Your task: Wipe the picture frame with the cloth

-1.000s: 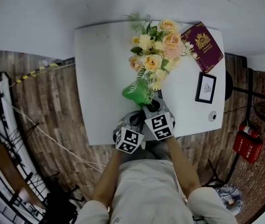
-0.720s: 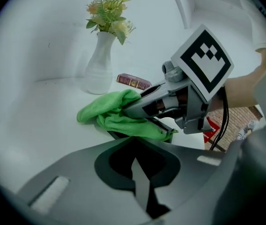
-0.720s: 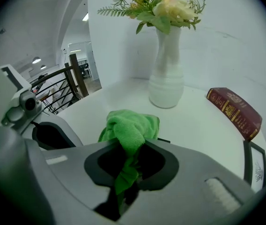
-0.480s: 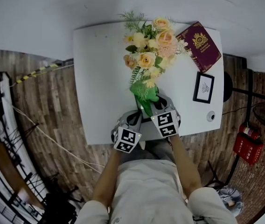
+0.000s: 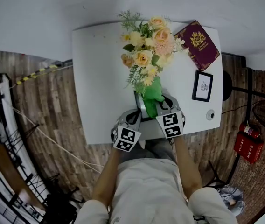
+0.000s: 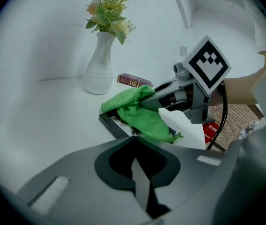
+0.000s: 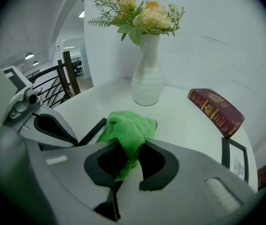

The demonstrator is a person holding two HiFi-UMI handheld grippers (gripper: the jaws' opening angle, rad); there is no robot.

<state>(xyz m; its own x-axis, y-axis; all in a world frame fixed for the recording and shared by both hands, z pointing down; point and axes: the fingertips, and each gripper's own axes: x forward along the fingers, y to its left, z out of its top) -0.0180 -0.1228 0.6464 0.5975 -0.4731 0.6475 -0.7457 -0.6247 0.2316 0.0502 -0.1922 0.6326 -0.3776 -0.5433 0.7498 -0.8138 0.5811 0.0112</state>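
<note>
Right gripper (image 7: 132, 149): clamped on a green cloth (image 7: 126, 125), held low over the bench (image 5: 100, 69).
Cloth: bunched ahead of the jaws, draped onto the picture frame (image 6: 112, 124).
Picture frame: dark-rimmed, flat near the front edge of the bench, largely covered by the cloth.
Left gripper (image 6: 133, 138): jaws drawn almost together at the near edge of the picture frame, apparently pinching it.
Vase (image 7: 147, 78): white, upright behind the picture frame, filled with flowers (image 5: 146, 50).
Book (image 5: 198, 43): dark red, at the far right corner.
Small frame (image 5: 202, 86): flat by the right edge, just beside the book.
</note>
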